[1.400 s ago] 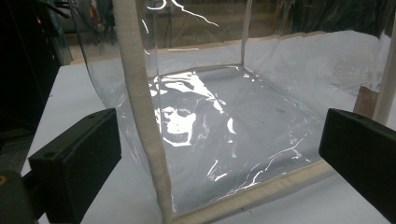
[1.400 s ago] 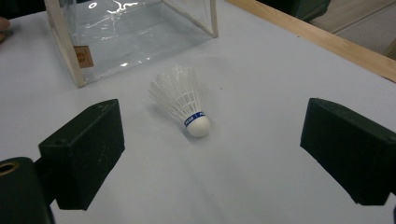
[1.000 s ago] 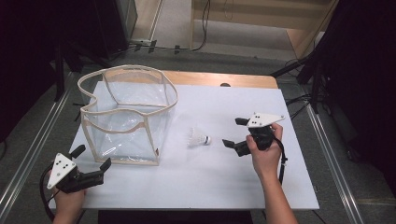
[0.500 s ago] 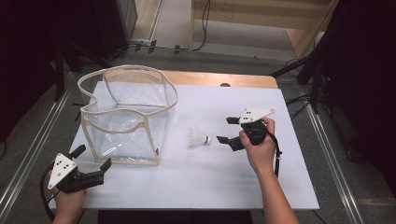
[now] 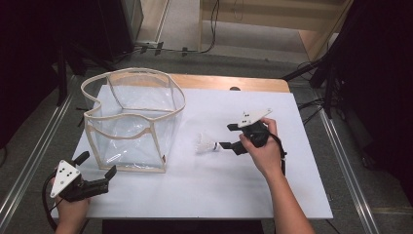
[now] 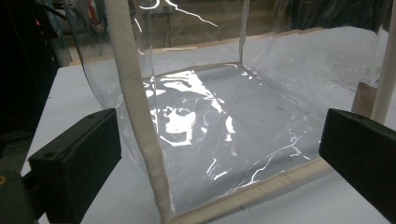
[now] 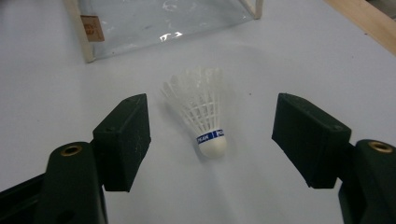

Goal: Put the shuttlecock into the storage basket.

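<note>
White tabletop (image 5: pixel 204 195) fills the scene, set over a wooden bench edge with dark floor and stands around it. Nearest the person, at the near left corner, the left gripper (image 5: pixel 97 171) rests low with its jaws spread and nothing between them; in the left gripper view those jaws frame the clear bag (image 6: pixel 224 121), whose cloth-trimmed near corner stands just ahead of them, not yet touched. To the right and a little farther in, the right gripper (image 5: pixel 229 136) is held by the right hand (image 5: pixel 260 148), jaws spread wide and empty. Just beyond its tips lies the shuttlecock (image 5: pixel 207 145), on its side on the bare table between that gripper and the bag. In the right gripper view the shuttlecock (image 7: pixel 203 116) sits between the two jaws' line of reach but ahead of them, cork end toward the gripper, feather skirt pointing away toward the bag, so its long axis runs roughly along the gripper's approach, tilted slightly. The right gripper is plainly the nearer one; the left is well apart from the shuttlecock, with the bag between. Farthest back, the bag's open rim (image 5: pixel 131 78) sags unevenly toward the bench edge.
</note>
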Motion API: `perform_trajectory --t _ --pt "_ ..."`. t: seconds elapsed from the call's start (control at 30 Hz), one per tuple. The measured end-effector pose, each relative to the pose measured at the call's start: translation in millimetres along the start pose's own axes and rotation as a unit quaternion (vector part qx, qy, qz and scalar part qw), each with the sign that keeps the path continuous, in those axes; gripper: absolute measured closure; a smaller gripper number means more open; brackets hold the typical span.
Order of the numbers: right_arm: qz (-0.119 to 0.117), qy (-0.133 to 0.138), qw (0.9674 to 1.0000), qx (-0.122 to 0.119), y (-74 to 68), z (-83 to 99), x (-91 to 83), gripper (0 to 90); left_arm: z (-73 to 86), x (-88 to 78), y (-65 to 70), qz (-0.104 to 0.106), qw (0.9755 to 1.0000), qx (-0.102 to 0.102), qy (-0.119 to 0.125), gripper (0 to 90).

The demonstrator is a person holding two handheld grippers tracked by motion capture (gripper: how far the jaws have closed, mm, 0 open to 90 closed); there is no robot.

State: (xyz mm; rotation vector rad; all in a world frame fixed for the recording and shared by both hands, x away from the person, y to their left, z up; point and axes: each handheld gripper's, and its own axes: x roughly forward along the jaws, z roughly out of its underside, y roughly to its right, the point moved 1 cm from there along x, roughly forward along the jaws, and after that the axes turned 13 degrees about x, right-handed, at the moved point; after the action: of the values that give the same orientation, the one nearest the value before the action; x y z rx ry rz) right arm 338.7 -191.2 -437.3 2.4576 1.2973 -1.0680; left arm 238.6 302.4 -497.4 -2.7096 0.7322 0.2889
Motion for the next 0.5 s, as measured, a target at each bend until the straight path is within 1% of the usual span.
perform_trajectory --t 0.07,0.13,0.33,0.43,0.5 --pt "-0.001 -0.006 1.0 -0.004 -0.4 -2.2 1.9 25.8 0.0 0.1 0.1 0.0 1.0 0.0 0.0 0.0" --pt "0.0 -0.015 0.9998 -0.015 -0.4 -4.0 3.6 25.8 -0.1 0.2 0.2 0.0 1.0 0.001 0.0 0.0" --pt "0.002 -0.038 0.9991 -0.018 3.2 -7.1 8.7 27.9 -0.1 0.3 0.4 0.001 1.0 0.001 0.001 0.0" --pt "-0.001 -0.044 0.9989 -0.015 4.0 -8.1 9.8 27.8 -0.2 0.3 0.5 0.0 1.0 0.002 -0.001 0.0" --pt "-0.004 -0.047 0.9987 -0.019 5.1 -9.1 11.3 27.8 -0.2 0.3 0.5 0.001 1.0 0.003 -0.001 0.0"
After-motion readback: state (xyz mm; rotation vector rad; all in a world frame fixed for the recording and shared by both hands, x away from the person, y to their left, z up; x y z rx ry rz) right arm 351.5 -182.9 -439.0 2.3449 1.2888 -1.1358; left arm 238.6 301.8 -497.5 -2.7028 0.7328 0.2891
